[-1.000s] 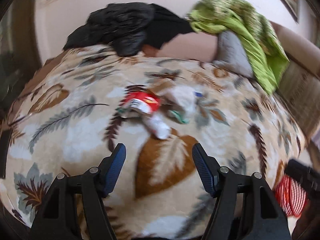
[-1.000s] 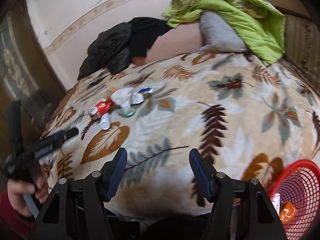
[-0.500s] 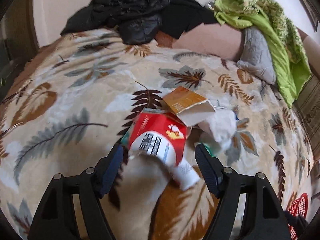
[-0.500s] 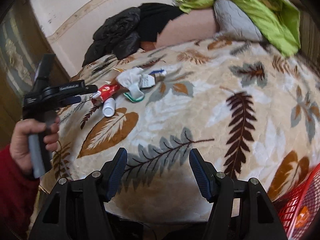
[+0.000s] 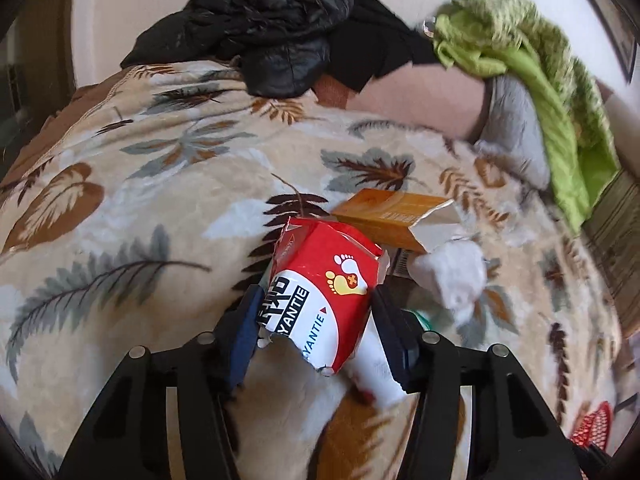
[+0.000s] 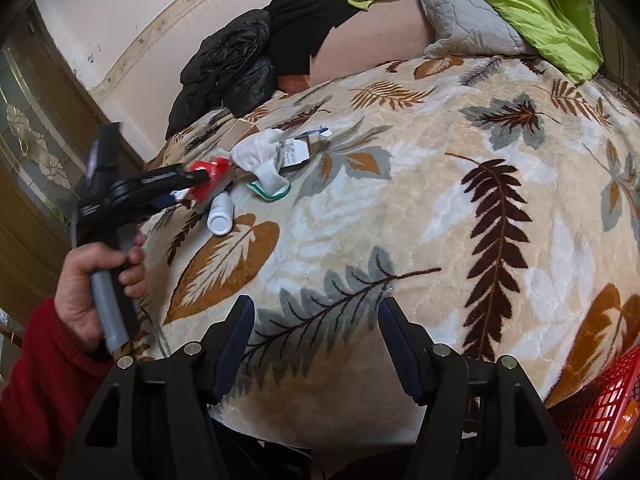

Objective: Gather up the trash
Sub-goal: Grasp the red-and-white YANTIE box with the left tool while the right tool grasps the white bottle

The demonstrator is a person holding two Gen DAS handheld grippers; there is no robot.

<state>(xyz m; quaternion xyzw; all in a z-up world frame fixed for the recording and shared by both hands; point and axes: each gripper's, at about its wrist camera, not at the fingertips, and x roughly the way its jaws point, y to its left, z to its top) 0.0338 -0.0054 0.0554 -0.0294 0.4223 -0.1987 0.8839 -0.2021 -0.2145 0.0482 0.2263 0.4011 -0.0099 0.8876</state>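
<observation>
**Left claw closing around the red packet on the bed**

We see the left claw (image 5: 316, 328) set over a torn red packet (image 5: 324, 284) printed with footprints, and its jaws have just been closing, with the packet between them. The left pad (image 5: 242, 340) sits against the packet's edge; whether the right pad presses on it we cannot tell. The packet lies on a leaf-patterned blanket (image 5: 120, 208) covering the bed, in a small heap of rubbish: an orange carton (image 5: 384, 216) just behind it, a crumpled white tissue (image 5: 452, 272) to its right, and a small white bottle (image 6: 220, 216) just beside it.

From the right wrist view, a hand (image 6: 92, 280) in a red sleeve (image 6: 44, 380) grips the left tool's handle. The right claw (image 6: 316, 344) hangs with its jaws wide and nothing between them, above bare blanket, well apart from the heap. A red mesh basket (image 6: 600, 416) stands at the bed's near edge on the right. Black clothing (image 5: 260, 28) and a green cover (image 5: 552, 92) lie at the far end.
</observation>
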